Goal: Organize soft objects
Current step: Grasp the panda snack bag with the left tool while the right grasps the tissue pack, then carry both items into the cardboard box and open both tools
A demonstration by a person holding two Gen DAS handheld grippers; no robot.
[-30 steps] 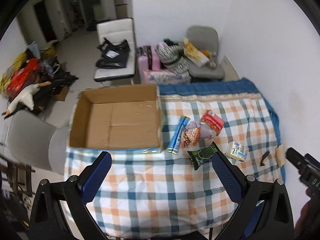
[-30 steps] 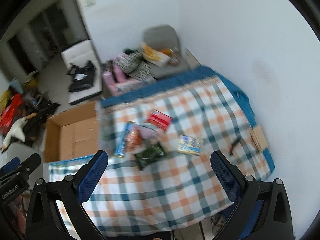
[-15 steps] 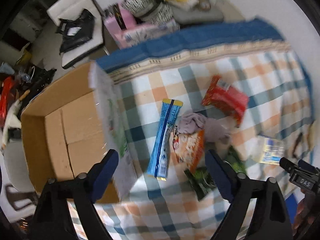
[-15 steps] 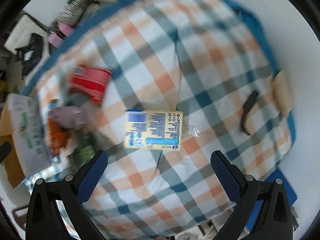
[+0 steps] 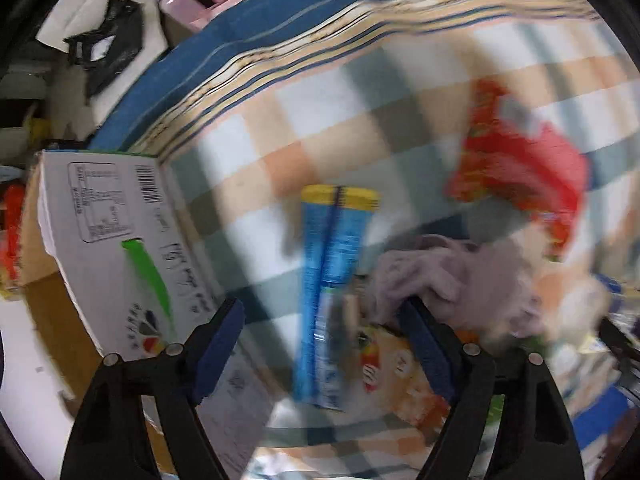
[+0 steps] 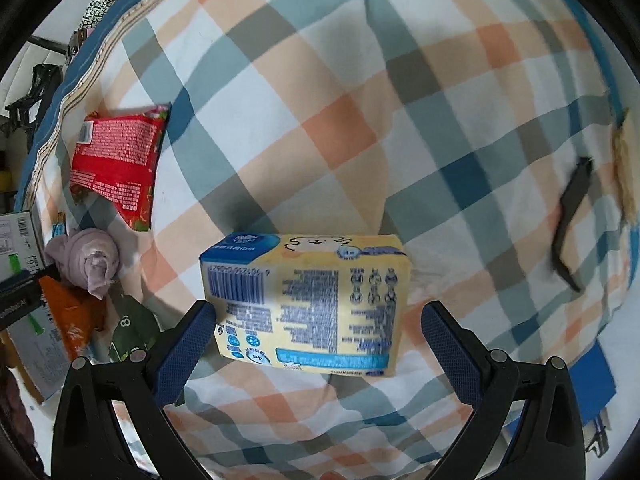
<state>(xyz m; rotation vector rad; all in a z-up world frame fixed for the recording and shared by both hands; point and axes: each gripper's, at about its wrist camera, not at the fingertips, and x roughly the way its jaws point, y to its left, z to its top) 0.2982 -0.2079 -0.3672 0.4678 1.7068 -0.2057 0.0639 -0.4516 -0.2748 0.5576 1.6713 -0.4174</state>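
My left gripper (image 5: 324, 328) is open, low over a long blue snack pack (image 5: 332, 280) that lies between its jaws; the right jaw is at the edge of a rolled purple cloth (image 5: 452, 280). An orange snack bag (image 5: 400, 372) lies under it and a red packet (image 5: 524, 168) beyond. My right gripper (image 6: 316, 328) is open around a yellow and blue tissue pack (image 6: 308, 296) on the checked cloth (image 6: 360, 120). The right wrist view also shows the red packet (image 6: 116, 164), the purple cloth (image 6: 88, 260) and a green packet (image 6: 132, 332).
An open cardboard box (image 5: 116, 248) with a white printed flap stands left of the snacks. A black clip (image 6: 572, 220) lies near the table's right edge. A chair with black bags (image 5: 104, 40) stands beyond the table.
Both grippers have dropped close to the table. The left one has closed in on the blue pack and purple cloth. The right one has come down around the tissue pack.
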